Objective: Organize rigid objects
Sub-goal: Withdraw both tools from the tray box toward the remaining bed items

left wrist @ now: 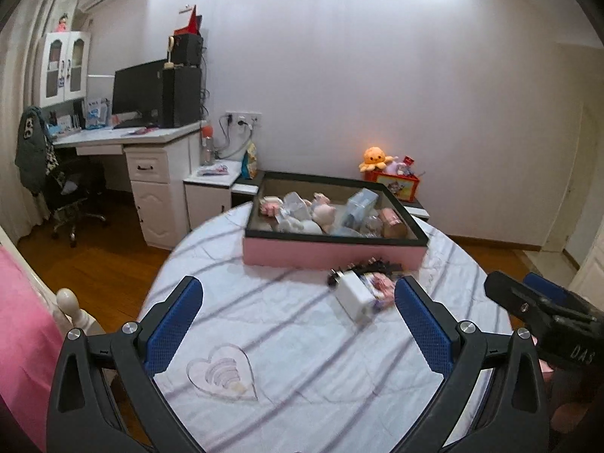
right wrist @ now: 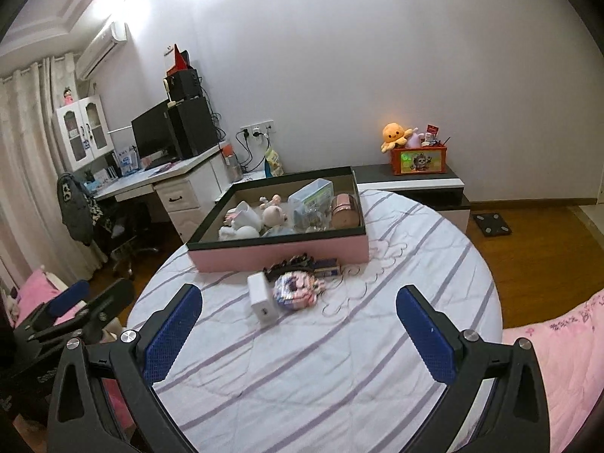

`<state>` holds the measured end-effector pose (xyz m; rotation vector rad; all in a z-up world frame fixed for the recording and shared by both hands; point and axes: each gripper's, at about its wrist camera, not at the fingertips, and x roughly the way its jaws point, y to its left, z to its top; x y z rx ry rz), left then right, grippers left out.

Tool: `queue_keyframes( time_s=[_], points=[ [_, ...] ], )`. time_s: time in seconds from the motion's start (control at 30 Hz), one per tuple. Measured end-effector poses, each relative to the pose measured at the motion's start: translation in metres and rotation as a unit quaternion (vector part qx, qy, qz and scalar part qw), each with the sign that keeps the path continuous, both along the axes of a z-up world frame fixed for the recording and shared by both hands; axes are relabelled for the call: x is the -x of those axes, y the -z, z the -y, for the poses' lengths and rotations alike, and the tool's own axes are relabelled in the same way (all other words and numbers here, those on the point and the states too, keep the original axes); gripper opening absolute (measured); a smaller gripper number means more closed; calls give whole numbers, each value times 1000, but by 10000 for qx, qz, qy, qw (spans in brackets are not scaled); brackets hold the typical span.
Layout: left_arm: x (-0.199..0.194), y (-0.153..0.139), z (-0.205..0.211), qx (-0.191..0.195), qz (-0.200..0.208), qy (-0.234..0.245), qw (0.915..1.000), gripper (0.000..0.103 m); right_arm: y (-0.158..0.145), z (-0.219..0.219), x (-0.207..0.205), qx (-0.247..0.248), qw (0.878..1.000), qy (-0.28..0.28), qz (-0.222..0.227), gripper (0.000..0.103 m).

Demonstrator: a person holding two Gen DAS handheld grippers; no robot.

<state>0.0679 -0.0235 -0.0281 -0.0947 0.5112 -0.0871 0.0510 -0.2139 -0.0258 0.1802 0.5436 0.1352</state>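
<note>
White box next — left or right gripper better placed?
Right, marginally. The white box lies ahead between the right gripper's open fingers; from the left gripper, also open, it sits off toward the right finger. Both hang clear of it.

Left tongs (left wrist: 298, 324) spread wide, empty. Right tongs (right wrist: 298, 330) same, gripping nothing, level beside the left.

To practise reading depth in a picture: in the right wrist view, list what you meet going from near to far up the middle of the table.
right gripper with open jaws → white box → black comb-like piece → pink tray → grey cabinet → orange plush octopus
</note>
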Motion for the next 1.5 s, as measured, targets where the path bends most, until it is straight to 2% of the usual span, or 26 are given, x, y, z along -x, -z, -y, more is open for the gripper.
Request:
queue_keyframes(
  time_s=[0.17, 0.93, 1.2, 1.5],
  points=[
    [12, 1, 8, -154, 30, 66, 9999, 103, 5, -5, 11, 75, 10000, -43, -22, 103],
    [13, 7, 4, -133, -43, 27, 9999, 103, 5, -4, 12, 92, 10000, -39, -4, 103],
    [-15, 33, 17, -79, -477, 227, 9986, 103, 29, 14, -3, 117, 9994, 172, -289, 103],
    [-73, 70, 45, 32, -1060, 422, 9935, 103, 57, 41, -26, 75, 9969, 429, -660, 103]
  ],
)
